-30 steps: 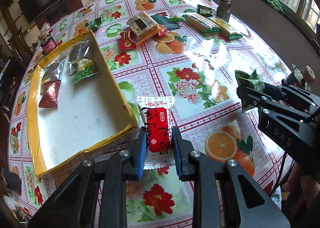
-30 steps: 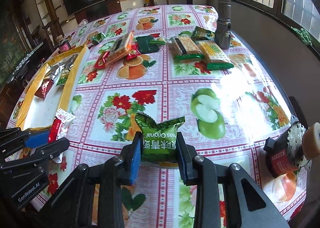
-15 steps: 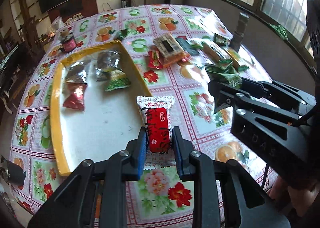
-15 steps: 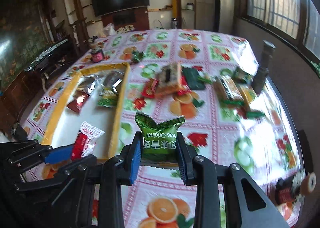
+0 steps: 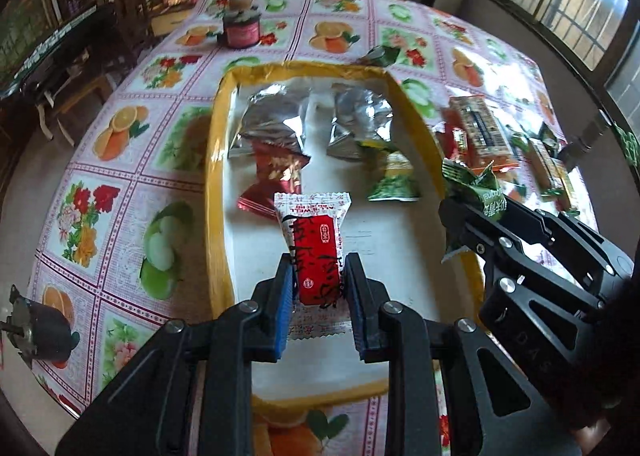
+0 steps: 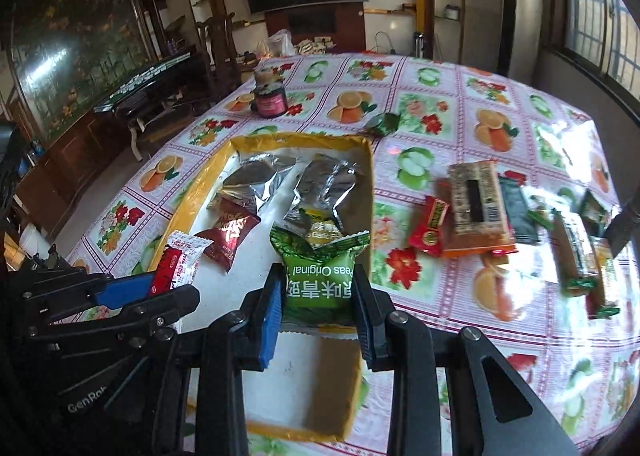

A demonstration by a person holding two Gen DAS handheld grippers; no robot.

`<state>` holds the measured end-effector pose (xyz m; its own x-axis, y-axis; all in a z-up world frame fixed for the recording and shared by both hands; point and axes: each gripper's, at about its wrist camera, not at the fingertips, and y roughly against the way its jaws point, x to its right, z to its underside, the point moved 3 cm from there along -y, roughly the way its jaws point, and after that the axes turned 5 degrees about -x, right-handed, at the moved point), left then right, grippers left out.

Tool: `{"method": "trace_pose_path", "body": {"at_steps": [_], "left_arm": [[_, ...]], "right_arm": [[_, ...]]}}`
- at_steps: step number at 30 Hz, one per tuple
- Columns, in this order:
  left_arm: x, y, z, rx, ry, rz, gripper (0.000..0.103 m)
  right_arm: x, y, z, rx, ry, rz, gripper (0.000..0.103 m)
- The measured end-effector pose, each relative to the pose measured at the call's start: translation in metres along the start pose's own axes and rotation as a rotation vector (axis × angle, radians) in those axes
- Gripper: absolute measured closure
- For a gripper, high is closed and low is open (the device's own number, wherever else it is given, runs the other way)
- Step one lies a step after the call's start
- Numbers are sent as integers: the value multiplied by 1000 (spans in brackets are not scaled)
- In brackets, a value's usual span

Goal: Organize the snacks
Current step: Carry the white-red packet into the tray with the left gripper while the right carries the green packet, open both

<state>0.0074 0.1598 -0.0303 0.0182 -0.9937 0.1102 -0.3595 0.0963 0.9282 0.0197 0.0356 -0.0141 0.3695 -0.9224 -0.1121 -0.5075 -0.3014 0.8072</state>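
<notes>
Snacks [image 6: 576,252] on the right are motion-blurred, their labels unreadable

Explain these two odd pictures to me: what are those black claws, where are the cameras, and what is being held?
No robot here: a person carries a two-fingered hand-held gripper in each hand, each with a wide-angle camera looking along its fingers. In the left camera's picture, the left hand-held gripper is shut on a red and white snack packet. In the right camera's picture, the right hand-held gripper is shut on a green pea packet. Each picture also shows the other claw at its side. Both hang over a yellow-rimmed tray that already holds silver, red and green packets. More snacks and a small jar lie on the fruit-patterned tablecloth.
</notes>
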Motion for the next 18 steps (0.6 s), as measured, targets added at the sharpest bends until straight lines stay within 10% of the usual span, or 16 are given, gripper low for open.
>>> {"method": "trace_pose_path", "body": {"at_steps": [18], "left_arm": [[-13, -47, -17, -109, 37, -63, 75]], "right_arm": [[-4, -47, 2, -110, 19, -13, 71]]}}
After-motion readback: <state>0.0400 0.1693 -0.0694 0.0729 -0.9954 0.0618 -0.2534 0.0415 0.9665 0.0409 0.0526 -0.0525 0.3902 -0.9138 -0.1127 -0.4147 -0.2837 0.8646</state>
